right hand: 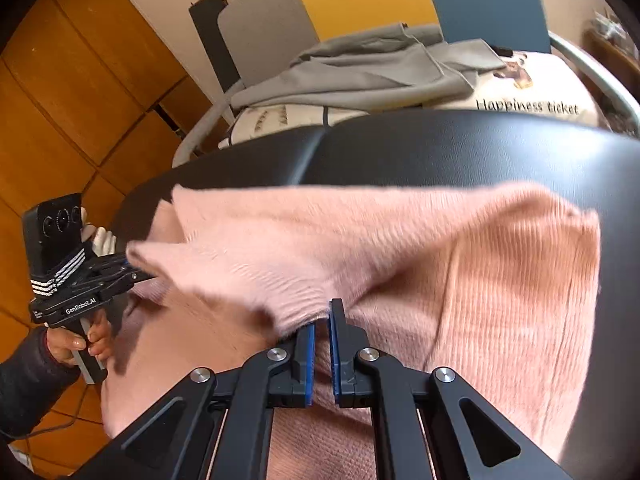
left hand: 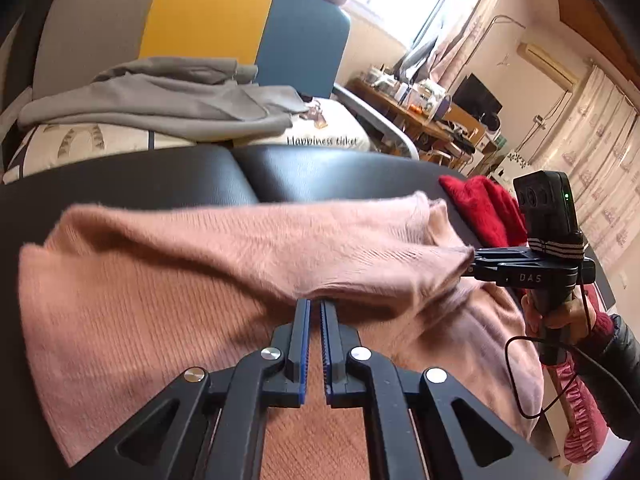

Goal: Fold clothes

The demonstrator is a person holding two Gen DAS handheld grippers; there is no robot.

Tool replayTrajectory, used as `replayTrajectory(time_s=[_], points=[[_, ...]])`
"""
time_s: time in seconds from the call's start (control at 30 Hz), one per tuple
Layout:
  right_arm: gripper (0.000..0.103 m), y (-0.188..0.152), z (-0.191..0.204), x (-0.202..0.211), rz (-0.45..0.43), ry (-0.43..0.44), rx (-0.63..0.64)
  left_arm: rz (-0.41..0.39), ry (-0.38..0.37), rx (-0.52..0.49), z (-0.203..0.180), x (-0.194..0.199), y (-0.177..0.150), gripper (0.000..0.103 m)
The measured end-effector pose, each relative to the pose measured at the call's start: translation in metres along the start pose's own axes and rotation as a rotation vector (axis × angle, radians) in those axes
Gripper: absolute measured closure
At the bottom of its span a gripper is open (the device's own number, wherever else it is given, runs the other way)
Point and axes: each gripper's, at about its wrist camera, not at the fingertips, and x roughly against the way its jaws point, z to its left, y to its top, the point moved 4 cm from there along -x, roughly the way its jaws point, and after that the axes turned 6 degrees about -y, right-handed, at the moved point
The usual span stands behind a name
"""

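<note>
A pink knitted sweater (left hand: 168,280) lies across the black padded bench (left hand: 192,180); it also shows in the right wrist view (right hand: 460,264). My left gripper (left hand: 315,304) is shut on a raised fold of the sweater's near edge. My right gripper (right hand: 322,316) is shut on the same lifted edge further along. In the left wrist view the right gripper (left hand: 474,262) comes in from the right, pinching the cloth. In the right wrist view the left gripper (right hand: 134,268) does the same from the left. The lifted edge hangs stretched between the two grippers.
A red garment (left hand: 484,208) lies at the bench's right end. Behind the bench a chair holds a grey garment (left hand: 160,104) on a printed cushion (left hand: 328,132). A cluttered desk (left hand: 420,108) stands far right, wooden cabinets (right hand: 60,100) left.
</note>
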Motion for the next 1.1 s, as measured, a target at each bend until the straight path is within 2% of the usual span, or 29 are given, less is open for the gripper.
replayTrajectory(time_s=[0.17, 0.23, 0.27, 0.33, 0.4, 0.5, 0.57, 0.83, 0.93, 0.97, 1.1], points=[[0.097, -0.015, -0.008, -0.005, -0.004, -0.036, -0.012, 0.027, -0.014, 0.051, 0.006, -0.003, -0.019, 0.099], [0.097, -0.018, -0.013, -0.002, -0.018, -0.051, -0.03, 0.013, -0.075, 0.143, 0.013, 0.002, -0.023, 0.098], [0.096, -0.019, -0.014, 0.0, -0.021, -0.036, -0.05, 0.002, -0.108, 0.196, 0.018, 0.006, -0.024, 0.097], [0.095, -0.02, -0.017, 0.006, -0.034, -0.002, -0.1, -0.035, -0.204, 0.336, 0.029, 0.014, -0.026, 0.089], [0.094, -0.023, -0.021, 0.012, -0.05, 0.064, -0.168, -0.089, -0.265, 0.429, 0.038, 0.024, -0.026, 0.087], [0.094, -0.027, -0.021, 0.019, -0.08, 0.189, -0.286, -0.126, -0.292, 0.469, 0.037, 0.031, -0.024, 0.08], [0.094, -0.027, -0.019, 0.016, -0.083, 0.264, -0.352, -0.119, -0.305, 0.478, 0.034, 0.028, -0.021, 0.078], [0.079, -0.026, -0.017, -0.003, -0.072, 0.295, -0.489, -0.056, -0.307, 0.551, 0.032, 0.0, -0.01, 0.07], [0.063, -0.026, -0.015, -0.002, -0.075, 0.297, -0.505, -0.053, -0.306, 0.557, 0.033, -0.005, -0.008, 0.069], [0.055, -0.026, -0.015, 0.0, -0.077, 0.287, -0.505, -0.052, -0.307, 0.556, 0.032, -0.007, -0.007, 0.069], [0.053, -0.028, -0.015, 0.005, -0.099, 0.264, -0.492, -0.041, -0.293, 0.535, 0.029, -0.014, -0.002, 0.071]])
